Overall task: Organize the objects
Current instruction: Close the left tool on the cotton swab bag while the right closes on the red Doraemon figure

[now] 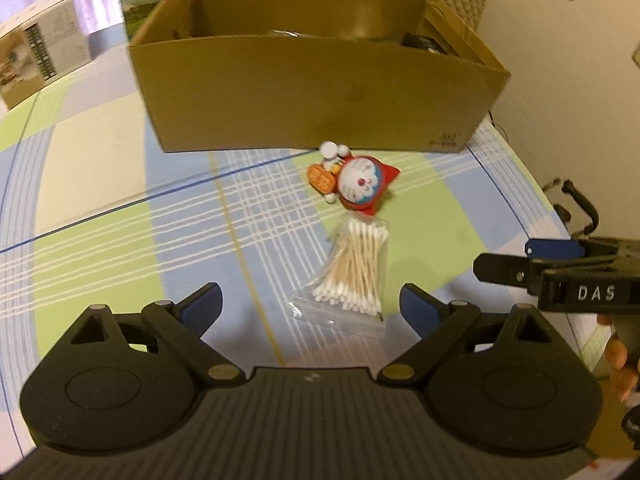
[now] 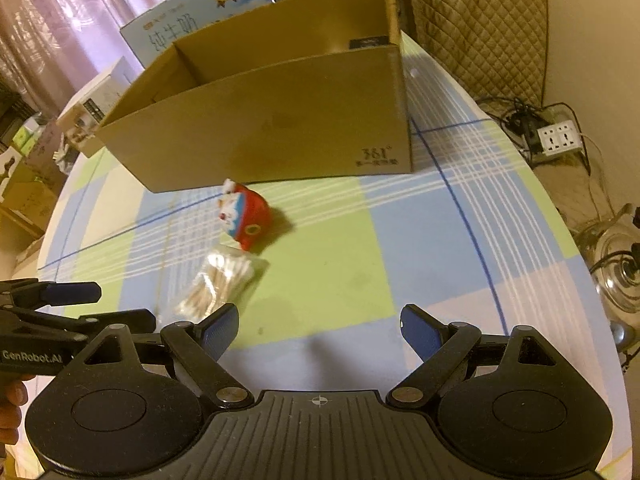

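A clear bag of cotton swabs point(image 1: 352, 276) lies on the checked tablecloth point(image 1: 100, 208), just ahead of my left gripper point(image 1: 310, 304), which stands open with nothing held. Beyond the bag lies a red and white cartoon cat figure point(image 1: 356, 182), close to the front wall of an open cardboard box point(image 1: 312, 92). My right gripper point(image 2: 318, 330) is open over bare cloth, with the swab bag point(image 2: 220, 280) to its left and the cat figure point(image 2: 246, 216) further up. Each gripper shows at the edge of the other's view: the right gripper point(image 1: 520, 260), the left gripper point(image 2: 86, 304).
The box point(image 2: 272, 120) holds some dark items at its right end. Printed cartons point(image 2: 200, 12) stand behind it and a smaller carton point(image 1: 36, 56) stands at far left. The table edge curves on the right; a power strip point(image 2: 560, 140), cables and a fan point(image 2: 616, 264) lie on the floor.
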A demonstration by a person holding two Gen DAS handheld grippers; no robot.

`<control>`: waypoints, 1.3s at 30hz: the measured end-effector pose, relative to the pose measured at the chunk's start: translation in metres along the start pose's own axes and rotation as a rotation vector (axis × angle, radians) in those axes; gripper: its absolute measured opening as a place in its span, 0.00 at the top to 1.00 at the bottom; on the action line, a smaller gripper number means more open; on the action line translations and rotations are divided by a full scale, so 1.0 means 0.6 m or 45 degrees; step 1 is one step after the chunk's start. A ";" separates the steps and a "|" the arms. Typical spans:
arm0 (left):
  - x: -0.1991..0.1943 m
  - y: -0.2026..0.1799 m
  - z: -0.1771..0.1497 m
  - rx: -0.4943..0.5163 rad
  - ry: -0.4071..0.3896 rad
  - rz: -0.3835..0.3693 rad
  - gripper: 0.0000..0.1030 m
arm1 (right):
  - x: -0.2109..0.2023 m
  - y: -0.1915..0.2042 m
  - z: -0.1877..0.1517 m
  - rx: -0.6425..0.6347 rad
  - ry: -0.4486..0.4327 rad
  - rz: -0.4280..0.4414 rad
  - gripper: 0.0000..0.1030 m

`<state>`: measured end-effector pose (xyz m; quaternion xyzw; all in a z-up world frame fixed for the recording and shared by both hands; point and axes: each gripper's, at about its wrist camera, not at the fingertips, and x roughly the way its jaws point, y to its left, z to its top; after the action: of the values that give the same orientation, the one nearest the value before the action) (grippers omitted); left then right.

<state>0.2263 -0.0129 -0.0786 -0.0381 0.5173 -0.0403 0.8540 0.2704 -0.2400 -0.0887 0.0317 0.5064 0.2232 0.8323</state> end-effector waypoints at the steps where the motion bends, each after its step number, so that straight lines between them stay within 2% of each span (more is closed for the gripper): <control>1: 0.005 -0.005 0.000 0.012 0.006 -0.001 0.12 | 0.002 -0.003 0.000 0.001 0.004 -0.003 0.17; 14: 0.078 -0.050 0.010 0.104 0.066 0.001 0.21 | 0.007 -0.055 0.006 0.037 0.025 -0.034 0.17; 16: 0.085 -0.057 0.013 0.109 0.064 0.005 0.28 | 0.008 -0.062 0.008 0.042 0.026 -0.033 0.17; 21: 0.106 -0.070 0.021 0.124 0.066 0.022 0.34 | 0.011 -0.075 0.012 0.050 0.034 -0.034 0.17; 27: 0.122 -0.078 0.023 0.132 0.085 0.050 0.46 | 0.014 -0.085 0.018 0.051 0.036 -0.034 0.17; 34: 0.120 -0.071 0.019 0.121 0.079 0.046 0.71 | 0.024 -0.079 0.027 0.025 0.040 -0.006 0.17; 39: 0.105 -0.050 0.010 0.074 0.065 0.061 0.75 | 0.037 -0.064 0.036 -0.022 0.045 0.034 0.17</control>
<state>0.2597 -0.0497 -0.1280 -0.0001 0.5382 -0.0358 0.8420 0.3105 -0.2618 -0.1075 0.0271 0.5185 0.2392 0.8205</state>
